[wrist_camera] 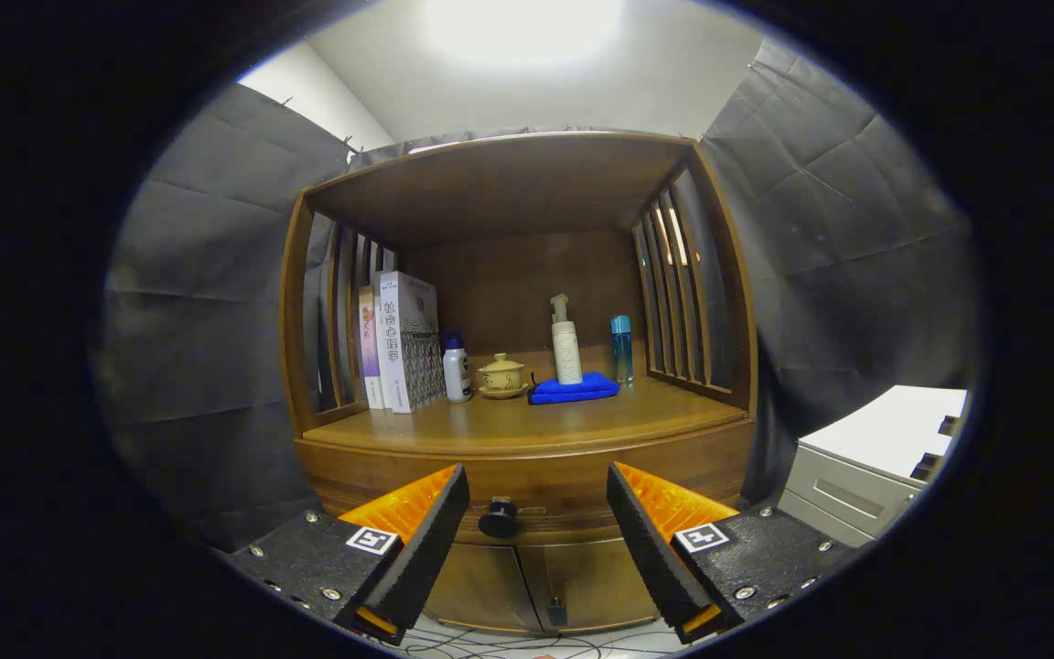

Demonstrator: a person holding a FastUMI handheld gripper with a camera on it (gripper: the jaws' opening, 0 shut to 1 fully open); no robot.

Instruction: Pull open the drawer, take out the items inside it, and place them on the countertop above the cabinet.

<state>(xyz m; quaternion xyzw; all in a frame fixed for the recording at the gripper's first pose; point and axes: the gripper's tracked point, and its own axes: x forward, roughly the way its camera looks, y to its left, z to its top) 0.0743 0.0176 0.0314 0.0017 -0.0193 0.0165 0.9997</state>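
A brown wooden cabinet stands straight ahead. Its drawer front is closed and carries a round dark knob. My gripper is open, and the knob sits just ahead of the fingers, in the gap but nearer the left one, untouched. Above the drawer lies the wooden countertop, roofed by a shelf frame with slatted sides. The drawer's contents are hidden.
On the countertop stand books at the left, a small white bottle, a yellow lidded cup, a pump bottle on a folded blue cloth and a blue bottle. A grey-white unit stands right. Cables cross the floor below.
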